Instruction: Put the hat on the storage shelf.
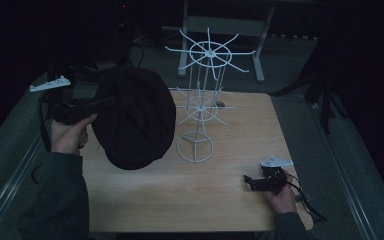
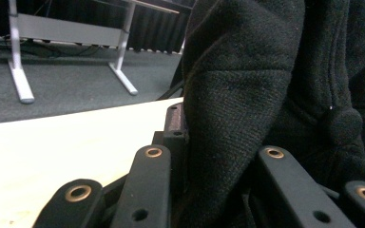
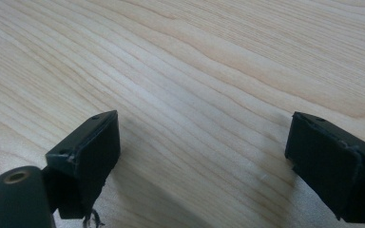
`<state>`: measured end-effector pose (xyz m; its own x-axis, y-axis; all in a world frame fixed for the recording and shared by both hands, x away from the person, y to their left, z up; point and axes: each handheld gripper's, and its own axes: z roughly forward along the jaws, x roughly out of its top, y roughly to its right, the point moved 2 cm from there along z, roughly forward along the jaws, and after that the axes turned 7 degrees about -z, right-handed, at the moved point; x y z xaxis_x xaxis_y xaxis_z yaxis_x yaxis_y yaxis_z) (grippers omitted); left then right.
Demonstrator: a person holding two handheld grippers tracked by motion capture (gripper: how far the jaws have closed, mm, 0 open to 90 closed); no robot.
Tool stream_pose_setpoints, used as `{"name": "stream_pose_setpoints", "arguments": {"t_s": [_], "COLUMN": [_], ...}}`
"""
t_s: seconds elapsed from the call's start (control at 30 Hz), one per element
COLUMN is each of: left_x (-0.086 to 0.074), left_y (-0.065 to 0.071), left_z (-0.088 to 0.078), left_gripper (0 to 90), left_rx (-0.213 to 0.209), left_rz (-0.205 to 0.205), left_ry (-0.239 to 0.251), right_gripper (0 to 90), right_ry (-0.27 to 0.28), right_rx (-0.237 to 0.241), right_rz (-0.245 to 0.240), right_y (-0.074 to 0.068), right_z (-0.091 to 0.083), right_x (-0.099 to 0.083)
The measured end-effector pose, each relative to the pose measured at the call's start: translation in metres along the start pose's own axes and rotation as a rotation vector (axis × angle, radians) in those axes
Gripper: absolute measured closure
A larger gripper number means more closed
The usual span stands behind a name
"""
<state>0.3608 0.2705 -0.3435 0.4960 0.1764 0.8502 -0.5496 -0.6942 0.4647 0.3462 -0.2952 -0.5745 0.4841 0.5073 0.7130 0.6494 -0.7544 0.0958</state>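
Note:
A black fabric cap (image 1: 135,117) hangs above the left half of the wooden table (image 1: 215,200), and my left gripper (image 1: 104,103) is shut on its edge. In the left gripper view the cap's dark woven cloth (image 2: 247,71) is pinched between the black jaws of the left gripper (image 2: 214,161), with a small button on it at the right. A white wire rack (image 1: 202,95) with two tiers of spoked arms stands at the table's middle, just right of the cap. My right gripper (image 1: 254,183) rests low at the front right, open, with only bare wood between the jaws of the right gripper (image 3: 204,142).
The rack's round base ring (image 1: 195,148) sits on the table close to the cap's lower edge. A grey metal table frame (image 1: 220,25) stands on the dark floor behind. Bare wood stretches between the rack and the right gripper.

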Motion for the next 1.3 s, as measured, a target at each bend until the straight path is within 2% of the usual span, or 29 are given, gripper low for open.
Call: {"name": "stream_pose_setpoints", "arguments": {"t_s": [0.87,1.3], "left_x": [0.007,0.013], "left_y": [0.012,0.024], "left_z": [-0.003,-0.004], "left_gripper": [76.0,76.0], "left_rx": [-0.088,-0.116], "left_rz": [-0.001,0.024], "left_ry": [0.032,0.039], "right_gripper": [11.1,11.1], "right_ry": [0.0,0.0], "right_rx": [0.0,0.0], "right_rz": [0.001,0.001], "right_y": [0.0,0.0], "right_z": [0.0,0.0], "right_x": [0.0,0.0]}}
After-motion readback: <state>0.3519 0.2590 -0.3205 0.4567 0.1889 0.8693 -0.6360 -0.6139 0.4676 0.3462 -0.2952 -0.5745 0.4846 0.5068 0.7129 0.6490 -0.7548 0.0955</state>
